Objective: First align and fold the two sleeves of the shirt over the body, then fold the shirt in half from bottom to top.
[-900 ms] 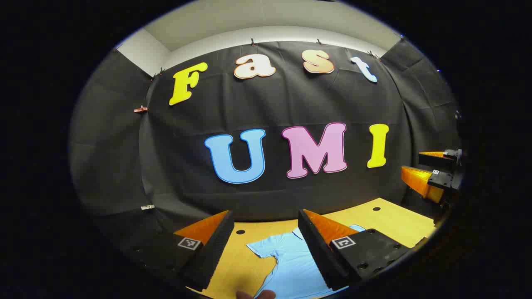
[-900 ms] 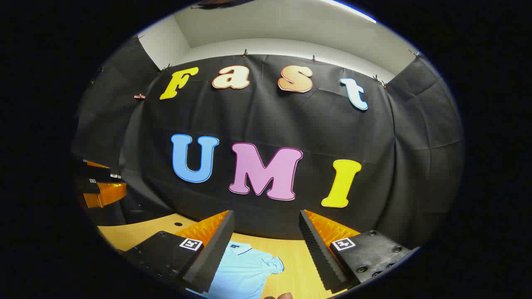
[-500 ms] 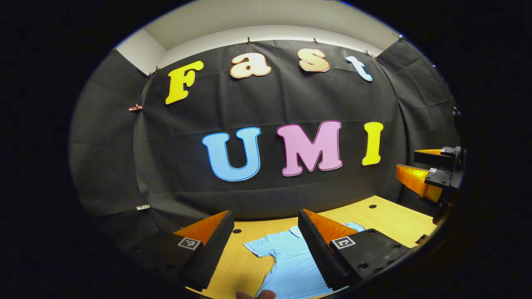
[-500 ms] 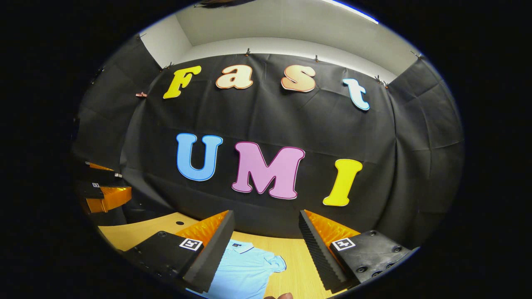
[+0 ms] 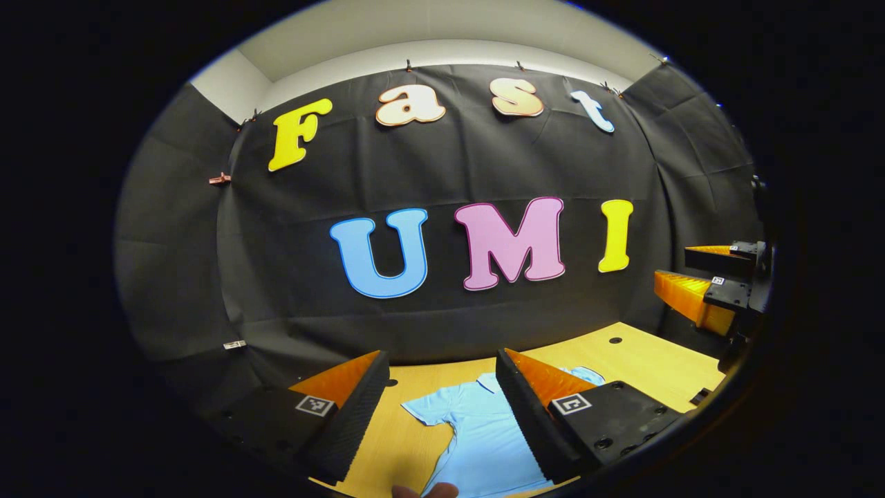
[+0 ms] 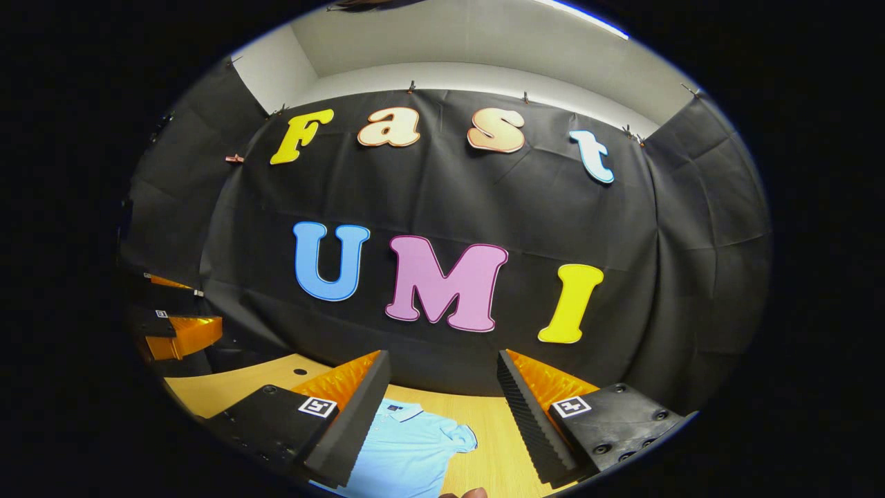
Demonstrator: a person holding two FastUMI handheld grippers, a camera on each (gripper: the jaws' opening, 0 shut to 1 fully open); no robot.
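Left gripper [image 5: 442, 363] up in the air, fingers spread wide with nothing between them, looking down over the tabletop [image 5: 643, 360]. Below it lies the light-blue shirt [image 5: 477, 429], flat on the wood, collar toward the black cloth wall, one short sleeve [image 5: 423, 409] spread out to the side. Off at the right edge of the left gripper view, the right gripper [image 5: 681, 273] hangs above the tabletop's far side, its two fingers parted as well.

Over to the right gripper view: right gripper [image 6: 442, 363] also wide open and empty, well above the shirt [image 6: 408, 449]. This angle gives us the collar [image 6: 401, 409] and the other short sleeve [image 6: 460, 437], which the left gripper view half hides behind a finger. At its left edge, the left gripper [image 6: 183, 304] is seen, apart from the cloth. A fingertip [image 6: 464, 493] of the holding hand peeks in at the bottom.

Compared with a moment ago, more of the tabletop has come into the left gripper view and the shirt sits a touch higher; the shirt itself has not moved, and both sleeves are still unfolded.
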